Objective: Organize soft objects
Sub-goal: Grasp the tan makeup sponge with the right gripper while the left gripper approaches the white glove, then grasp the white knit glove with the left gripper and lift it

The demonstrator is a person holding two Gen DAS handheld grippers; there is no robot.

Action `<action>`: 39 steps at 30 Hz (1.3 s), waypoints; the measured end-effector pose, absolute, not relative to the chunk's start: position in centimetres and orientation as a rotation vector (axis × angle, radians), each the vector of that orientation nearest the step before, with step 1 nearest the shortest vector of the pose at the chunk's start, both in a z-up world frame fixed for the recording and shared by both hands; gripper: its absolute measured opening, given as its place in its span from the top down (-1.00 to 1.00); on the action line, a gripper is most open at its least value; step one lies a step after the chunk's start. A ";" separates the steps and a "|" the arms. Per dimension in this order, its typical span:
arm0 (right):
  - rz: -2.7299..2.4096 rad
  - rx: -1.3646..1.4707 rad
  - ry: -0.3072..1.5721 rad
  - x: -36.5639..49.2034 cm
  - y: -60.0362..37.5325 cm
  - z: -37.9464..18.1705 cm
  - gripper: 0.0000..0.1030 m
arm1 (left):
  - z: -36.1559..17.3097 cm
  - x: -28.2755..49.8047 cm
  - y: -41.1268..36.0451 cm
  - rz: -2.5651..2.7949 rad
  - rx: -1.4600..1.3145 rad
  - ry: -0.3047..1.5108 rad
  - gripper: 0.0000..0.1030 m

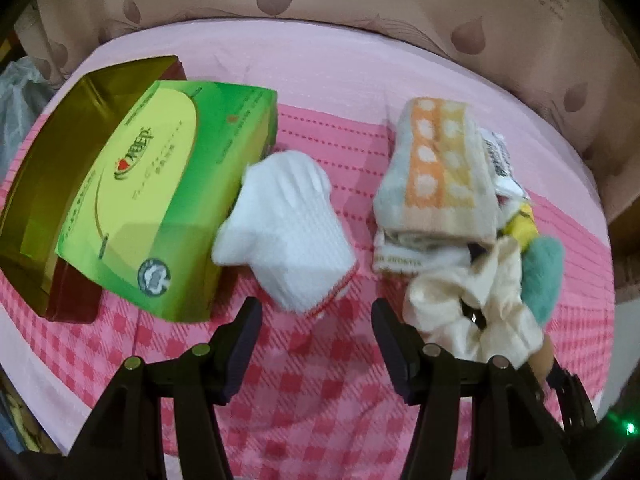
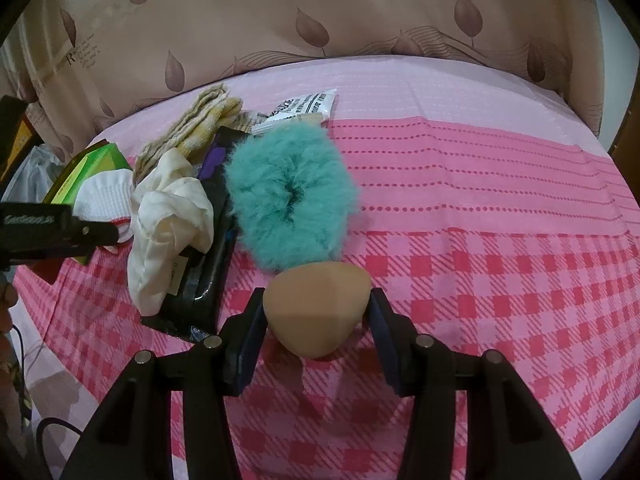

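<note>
between right claw (image 2: 318, 312) pads, tan sponge (image 2: 318, 312), gripped

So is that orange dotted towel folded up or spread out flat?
Folded. The towel sits as a compact bundle with stacked layers showing along its near edge, atop the pile on the bed.

Pink checked bed (image 2: 500, 208) bearing green box (image 1: 160, 184), teal scrunchie (image 2: 288, 196), towels (image 1: 436, 168).

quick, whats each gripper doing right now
Left gripper: open, holding nothing, above the white knitted sock.
Right gripper: closed on the tan teardrop-shaped makeup sponge.
</note>
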State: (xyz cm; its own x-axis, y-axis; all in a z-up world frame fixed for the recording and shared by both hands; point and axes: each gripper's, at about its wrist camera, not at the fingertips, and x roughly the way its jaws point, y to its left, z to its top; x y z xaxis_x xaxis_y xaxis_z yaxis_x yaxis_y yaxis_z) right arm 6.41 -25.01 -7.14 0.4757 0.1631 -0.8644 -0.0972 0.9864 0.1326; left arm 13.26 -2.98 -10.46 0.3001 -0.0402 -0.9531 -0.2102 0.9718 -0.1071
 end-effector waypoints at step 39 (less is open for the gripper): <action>0.180 0.085 1.054 6.7 -25.3 -7.4 0.06 | -7.0 13.2 -4.0 0.100 -0.154 1.122 0.76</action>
State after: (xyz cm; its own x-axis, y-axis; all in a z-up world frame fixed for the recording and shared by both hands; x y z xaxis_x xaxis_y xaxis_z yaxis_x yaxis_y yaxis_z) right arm 6.69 -25.30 -7.44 0.4813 0.1884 -0.8561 -0.1070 0.9820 0.1559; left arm 13.16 -3.99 -7.04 0.4314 0.0027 -0.9021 -0.1572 0.9849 -0.0723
